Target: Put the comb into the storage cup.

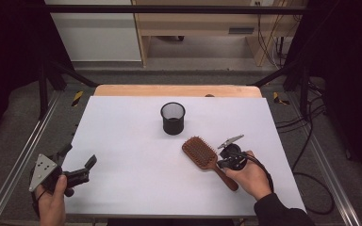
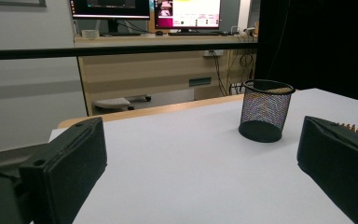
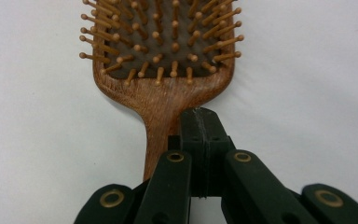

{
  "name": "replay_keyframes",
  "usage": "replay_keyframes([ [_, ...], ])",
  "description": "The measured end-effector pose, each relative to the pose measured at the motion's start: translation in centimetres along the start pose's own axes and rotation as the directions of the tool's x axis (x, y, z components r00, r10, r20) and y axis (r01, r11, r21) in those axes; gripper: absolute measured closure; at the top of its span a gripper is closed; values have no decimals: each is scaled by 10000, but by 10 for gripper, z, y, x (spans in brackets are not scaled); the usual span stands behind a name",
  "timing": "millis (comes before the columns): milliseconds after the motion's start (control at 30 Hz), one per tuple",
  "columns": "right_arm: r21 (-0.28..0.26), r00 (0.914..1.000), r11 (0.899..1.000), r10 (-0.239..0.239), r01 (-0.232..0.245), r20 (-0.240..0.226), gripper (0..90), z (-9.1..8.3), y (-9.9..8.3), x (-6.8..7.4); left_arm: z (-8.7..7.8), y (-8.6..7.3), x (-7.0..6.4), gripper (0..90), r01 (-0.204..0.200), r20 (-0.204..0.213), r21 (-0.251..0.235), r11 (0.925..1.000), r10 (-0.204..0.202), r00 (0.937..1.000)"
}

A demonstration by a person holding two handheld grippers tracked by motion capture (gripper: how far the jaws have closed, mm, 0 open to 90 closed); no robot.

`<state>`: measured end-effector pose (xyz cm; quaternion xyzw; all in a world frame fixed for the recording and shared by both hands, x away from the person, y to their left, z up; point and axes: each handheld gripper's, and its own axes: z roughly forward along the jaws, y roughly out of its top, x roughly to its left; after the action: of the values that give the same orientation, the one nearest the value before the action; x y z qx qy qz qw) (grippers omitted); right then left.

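Right gripper (image 1: 225, 159): nearest the person's edge of the table, right of centre; in the right gripper view its jaws stand pressed together beside the neck of the hairbrush (image 3: 161, 70); the pads appear to sit against the handle's right flank rather than around it; whether any wood is pinched between them I cannot tell; judged a closed gripper laid at the handle, either just before or just after a grasp.

Right hand (image 1: 249, 176): wrapped round the tool's body, cable trailing off to the right; wrist low, which keeps the jaws close to the table surface.

Hairbrush: lies flat on the white table (image 1: 132, 141), bristles up, paddle head toward the middle, handle slanting back toward the right hand; that slant puts the handle within easy reach of the right side.

Left gripper (image 1: 86, 170): at the near left corner, grey plate on top; jaws spread wide with nothing between them; in the left gripper view they frame bare tabletop; judged idle, parked out of the working area.

Mesh cup (image 1: 173, 117): black, upright, mouth open, beyond the brush head and apart from it; a likely receptacle for the brush, handle down, though that is inference only.

Far side: wooden table edge, then a desk with monitors (image 2: 144, 9); no part in the work.
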<state>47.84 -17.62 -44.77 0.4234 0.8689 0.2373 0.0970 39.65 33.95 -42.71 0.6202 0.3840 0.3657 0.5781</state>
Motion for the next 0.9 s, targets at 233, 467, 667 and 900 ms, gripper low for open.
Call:
replay_keyframes([
  [233,-817,9998,9965,195,-191,33,896,-17,-4,-1,0,0,-1,16,-26,28,26,10000,26,10000],
  [467,-1160,9998,9932,123,-137,-131,839,-30,-6,8,0,0,0,16,-12,16,41,10000,12,10000],
  [667,-1315,9998,9913,11,-35,-186,823,-36,-9,11,0,0,-1,16,-6,24,43,10000,6,10000],
  [900,-1397,9999,9902,66,-86,-144,752,-41,-12,10,0,0,-1,16,-13,31,62,10000,13,10000],
])
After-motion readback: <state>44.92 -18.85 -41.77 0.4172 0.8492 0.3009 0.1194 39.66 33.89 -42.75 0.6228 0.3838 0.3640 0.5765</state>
